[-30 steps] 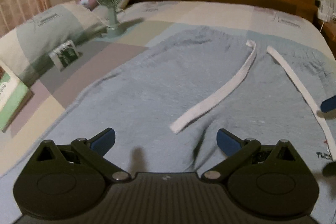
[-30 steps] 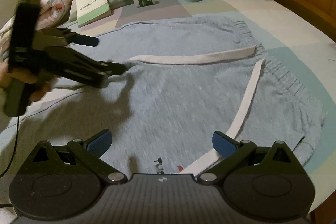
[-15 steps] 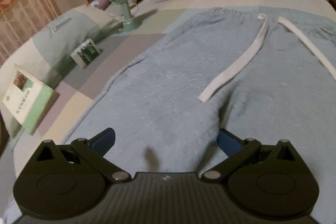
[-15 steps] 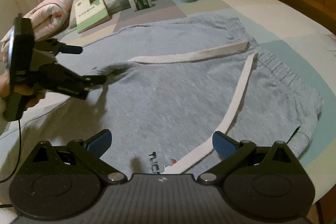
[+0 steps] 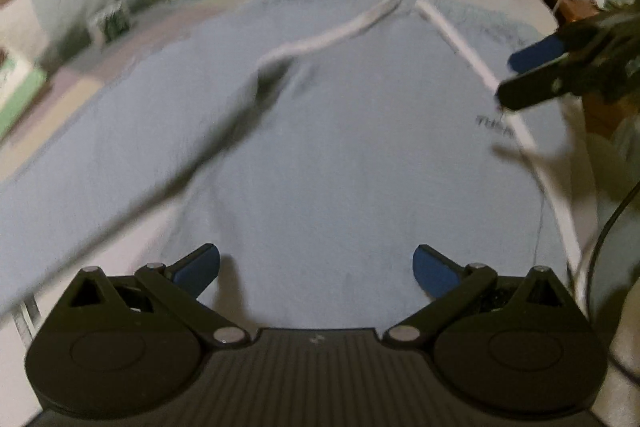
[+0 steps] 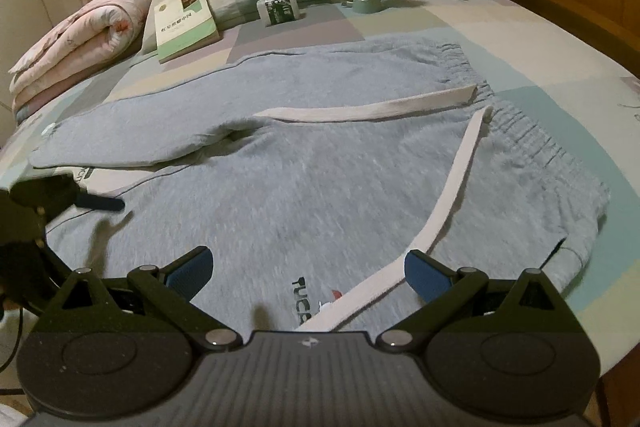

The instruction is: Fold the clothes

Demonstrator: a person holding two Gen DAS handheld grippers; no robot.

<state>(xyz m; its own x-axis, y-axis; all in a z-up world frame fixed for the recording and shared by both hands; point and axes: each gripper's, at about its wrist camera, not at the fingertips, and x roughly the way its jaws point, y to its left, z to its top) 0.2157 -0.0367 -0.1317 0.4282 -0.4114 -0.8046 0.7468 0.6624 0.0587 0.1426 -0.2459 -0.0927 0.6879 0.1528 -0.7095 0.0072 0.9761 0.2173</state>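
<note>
Grey sweatpants point(image 6: 320, 187) lay spread flat on bed point(image 6: 520, 39). Left hand-held gripper point(image 5: 316, 267) and right hand-held gripper point(image 6: 306, 269) both wide, empty. Fold not begun; next, probably grip an edge.

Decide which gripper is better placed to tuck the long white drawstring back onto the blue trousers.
Right. The right gripper hangs open directly over the drawstring, which runs between its jaws. The left gripper faces bare fabric of the trousers.
</note>
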